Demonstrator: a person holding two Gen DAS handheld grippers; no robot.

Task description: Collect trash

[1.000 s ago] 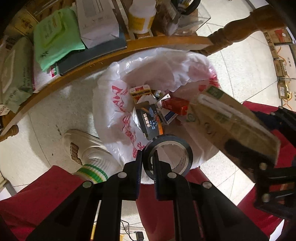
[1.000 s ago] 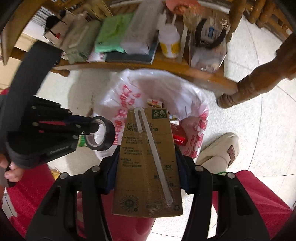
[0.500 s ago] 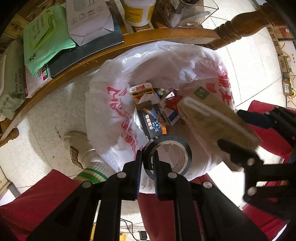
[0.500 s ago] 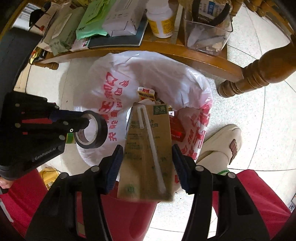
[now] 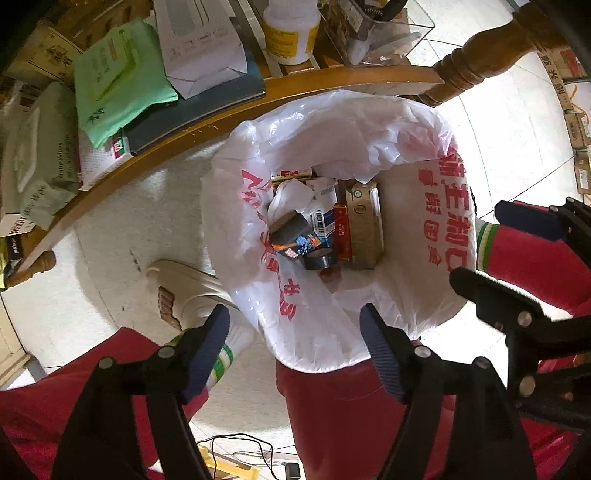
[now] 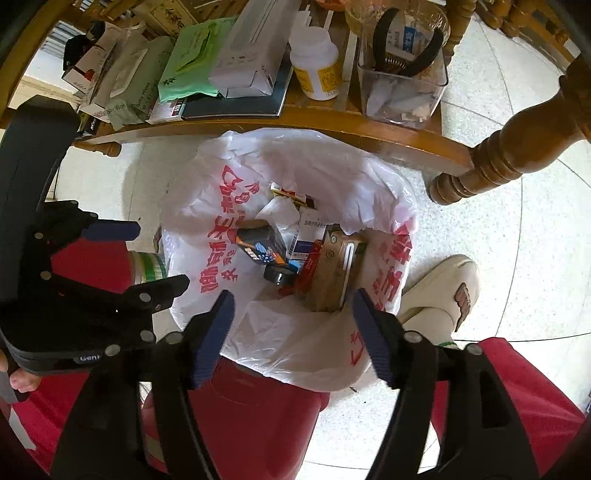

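1. Trash sits inside the red bin lined with a white plastic bag printed in red; I see the bin on the tiled floor, just in front of the long edge of the low wooden shelf.
2. The brown drink carton lies in the bag on its right side, straw side up in my right view.
3. The black tape roll rests at the bottom of the pile, touching the carton's near end and a dark printed box.
4. A red packet lies between the carton and the dark box; white paper and small white boxes lie behind them.
5. My left hand-held gripper hangs above the near rim of the bag, jaws opening, with nothing between them.
6. My right hand-held gripper hangs over the near rim too, jaws opening and empty.
7. Each gripper shows at the side of the other's view, near but apart.
8. A cream slipper with a striped sock stands beside the bin on the floor; red trousers frame the bin.
9. On the shelf I see a green pack, a white bottle and a clear container holding black pliers.
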